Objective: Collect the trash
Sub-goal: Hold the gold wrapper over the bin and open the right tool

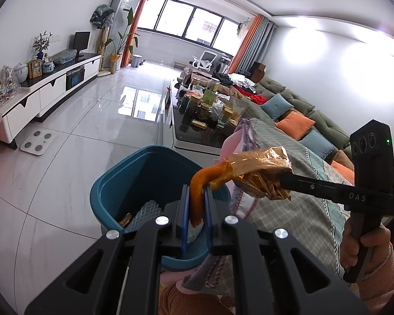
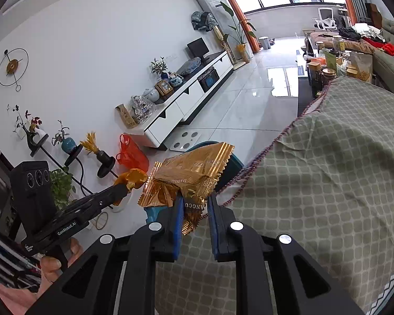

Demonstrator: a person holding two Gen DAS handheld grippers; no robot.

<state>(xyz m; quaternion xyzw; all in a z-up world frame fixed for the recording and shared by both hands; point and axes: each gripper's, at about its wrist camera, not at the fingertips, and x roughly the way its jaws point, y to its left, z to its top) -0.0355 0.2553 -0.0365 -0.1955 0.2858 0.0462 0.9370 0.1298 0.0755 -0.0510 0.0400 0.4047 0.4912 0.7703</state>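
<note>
A teal trash bin (image 1: 134,176) stands on the floor below both grippers, with some trash inside. My left gripper (image 1: 197,197) is shut on a curled orange peel (image 1: 199,183) and holds it over the bin's right rim. My right gripper (image 2: 194,207) is shut on crumpled gold snack wrappers (image 2: 194,173), held in the air beside the peel. In the left wrist view the right gripper (image 1: 278,181) comes in from the right with the wrappers (image 1: 260,168). In the right wrist view the left gripper (image 2: 123,186) shows at left with the peel (image 2: 134,177); the bin (image 2: 233,165) is mostly hidden behind the wrappers.
A table covered with a green patterned cloth (image 2: 328,170) is close on the right. A glass coffee table (image 1: 197,126) crowded with jars and a sofa (image 1: 302,110) lie beyond. A white TV cabinet (image 1: 44,89), a bathroom scale (image 1: 36,141) and a red plastic bag (image 2: 131,155) are on the left.
</note>
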